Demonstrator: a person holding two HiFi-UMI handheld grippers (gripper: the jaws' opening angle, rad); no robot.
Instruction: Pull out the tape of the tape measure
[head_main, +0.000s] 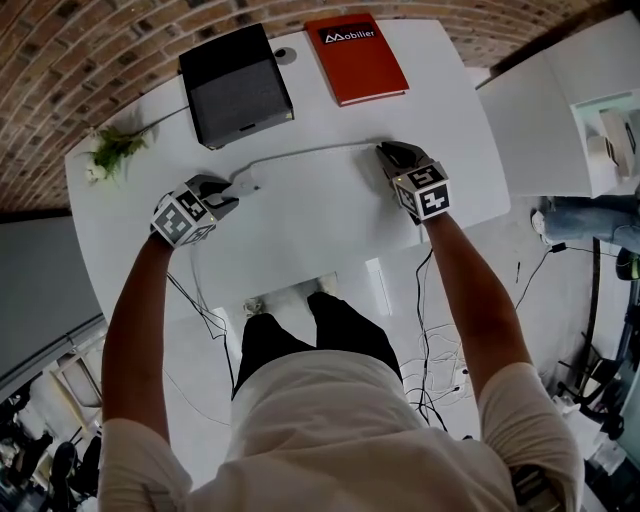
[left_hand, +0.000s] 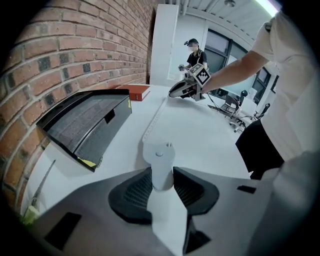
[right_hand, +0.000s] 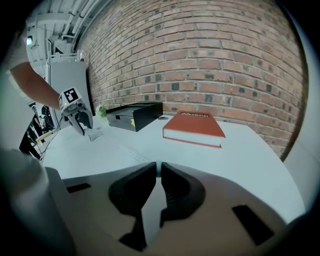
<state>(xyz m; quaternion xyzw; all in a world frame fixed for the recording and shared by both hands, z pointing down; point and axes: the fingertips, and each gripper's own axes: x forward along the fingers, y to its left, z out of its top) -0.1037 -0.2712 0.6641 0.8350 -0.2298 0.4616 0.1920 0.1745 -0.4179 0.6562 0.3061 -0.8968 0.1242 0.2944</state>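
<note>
As left tongs (left_hand: 161, 181) grip the case (left_hand: 160, 157), right tongs (right_hand: 158, 172) pinch tape (left_hand: 154, 120).

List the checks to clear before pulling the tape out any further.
1. Left gripper clamped on the tape measure case: ok.
2. Right gripper pinched on the tape: ok.
3. Tape free of kinks between the grippers: ok, it runs in one gentle curve over the table.
4. Black box and red book apart from the tape: ok.
5. Tape left inside the case: cannot tell.
</note>
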